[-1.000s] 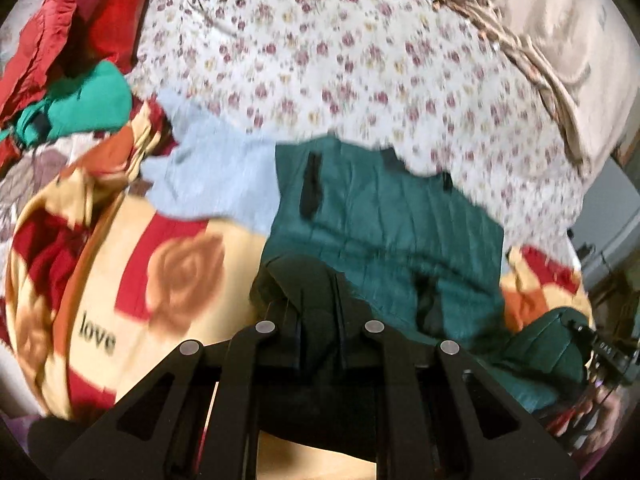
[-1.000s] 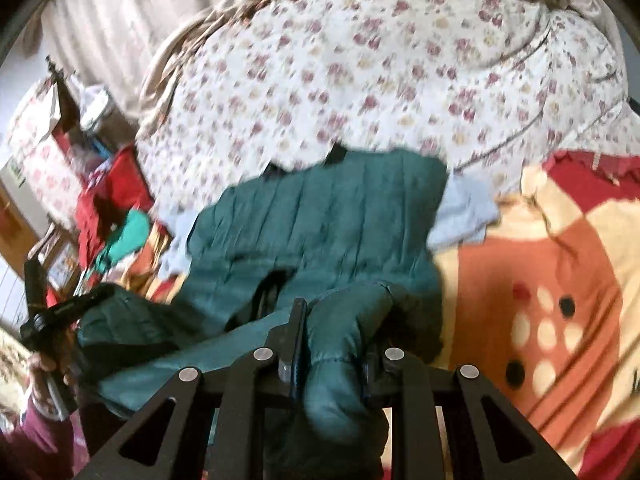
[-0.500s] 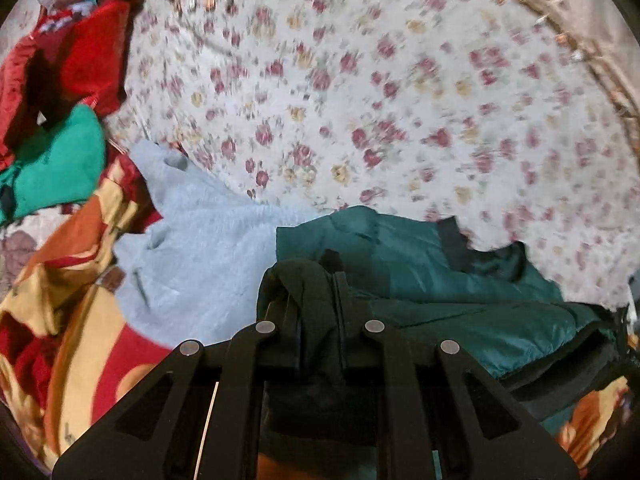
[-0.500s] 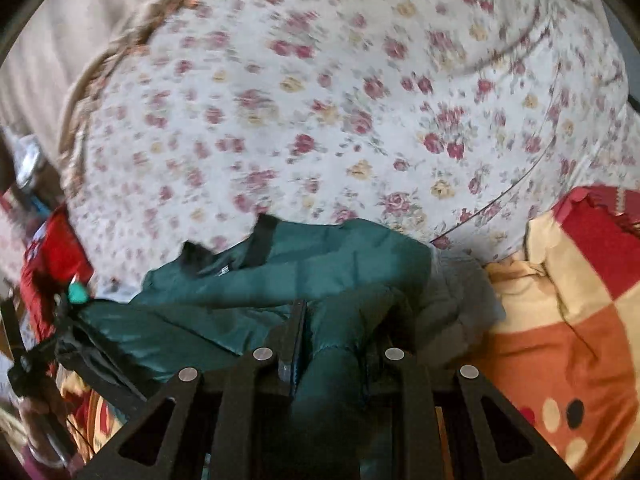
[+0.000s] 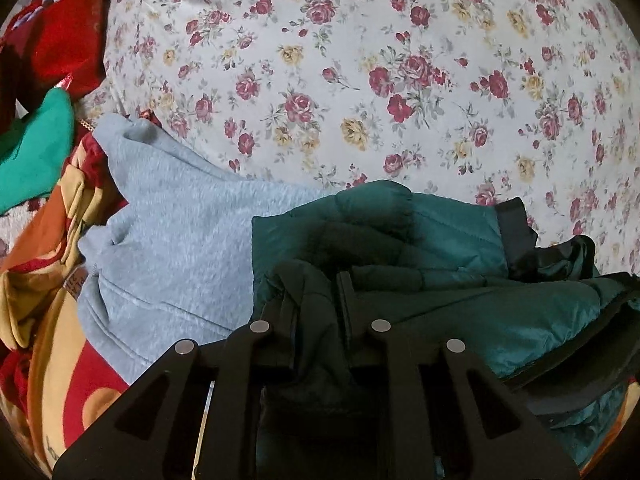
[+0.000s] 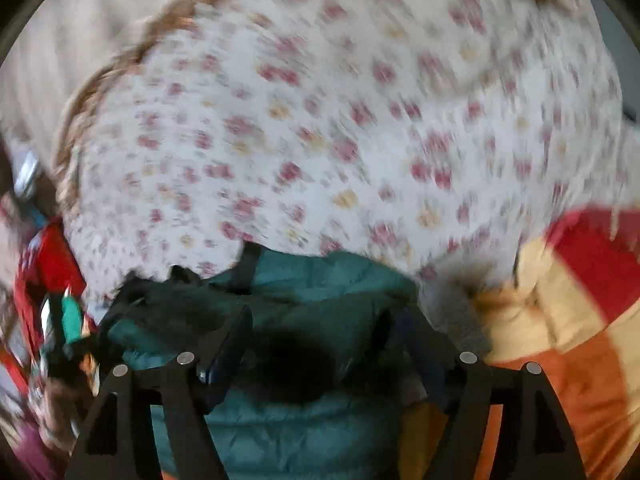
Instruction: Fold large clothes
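A dark green quilted jacket [image 5: 420,240] lies folded over on the bed, partly on a light grey sweatshirt [image 5: 176,240]. My left gripper [image 5: 312,292] is shut on a bunched edge of the green jacket. In the right wrist view, which is blurred, the jacket [image 6: 320,292] lies just under my right gripper [image 6: 316,320], whose fingers stand wide apart with the fabric loose between them. The other gripper's black frame [image 5: 580,344] shows at the right of the left wrist view.
A white floral bedsheet [image 5: 360,80] covers the bed beyond the jacket. A red, orange and cream blanket [image 6: 568,320] lies beside it. Red [image 5: 68,40] and bright green [image 5: 36,152] clothes are piled at the left.
Both grippers carried the jacket's near edge forward over itself, folding it. My right gripper has opened and let go of the fabric. The left stays shut.
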Action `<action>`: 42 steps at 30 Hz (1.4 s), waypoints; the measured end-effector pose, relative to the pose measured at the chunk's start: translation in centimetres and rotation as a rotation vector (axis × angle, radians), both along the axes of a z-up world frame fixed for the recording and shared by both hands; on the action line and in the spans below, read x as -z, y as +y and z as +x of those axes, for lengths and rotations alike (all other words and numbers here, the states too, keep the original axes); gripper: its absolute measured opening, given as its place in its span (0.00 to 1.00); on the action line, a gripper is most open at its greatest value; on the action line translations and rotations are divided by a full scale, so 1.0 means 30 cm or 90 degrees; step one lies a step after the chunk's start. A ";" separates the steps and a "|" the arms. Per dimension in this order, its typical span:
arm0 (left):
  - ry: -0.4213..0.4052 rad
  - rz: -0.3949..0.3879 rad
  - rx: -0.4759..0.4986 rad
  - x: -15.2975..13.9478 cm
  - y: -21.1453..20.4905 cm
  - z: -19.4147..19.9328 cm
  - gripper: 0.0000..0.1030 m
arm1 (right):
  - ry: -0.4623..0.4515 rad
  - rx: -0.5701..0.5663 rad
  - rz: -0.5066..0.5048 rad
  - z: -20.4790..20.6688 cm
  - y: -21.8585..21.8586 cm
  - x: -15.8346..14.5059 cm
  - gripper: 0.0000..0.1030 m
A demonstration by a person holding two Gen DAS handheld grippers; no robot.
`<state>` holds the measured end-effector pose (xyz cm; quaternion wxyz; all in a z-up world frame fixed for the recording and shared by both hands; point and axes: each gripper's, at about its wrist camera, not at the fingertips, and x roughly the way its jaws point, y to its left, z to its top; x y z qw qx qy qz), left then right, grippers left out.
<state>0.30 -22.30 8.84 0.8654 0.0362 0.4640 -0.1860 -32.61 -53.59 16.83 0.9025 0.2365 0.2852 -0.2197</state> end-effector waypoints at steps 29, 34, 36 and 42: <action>-0.077 -0.099 0.038 -0.213 0.141 -0.120 0.76 | 0.154 -0.167 -0.079 0.614 0.292 0.276 0.87; -0.080 -0.069 0.059 -0.176 0.086 -0.148 0.76 | 0.088 -0.155 -0.048 0.506 0.261 0.164 0.87; -0.074 -0.068 0.063 -0.156 0.072 -0.151 0.76 | 0.081 -0.150 -0.062 0.468 0.246 0.125 0.87; -0.050 -0.038 0.037 -0.067 0.016 -0.108 0.76 | 0.102 -0.096 -0.092 0.424 0.141 0.112 0.87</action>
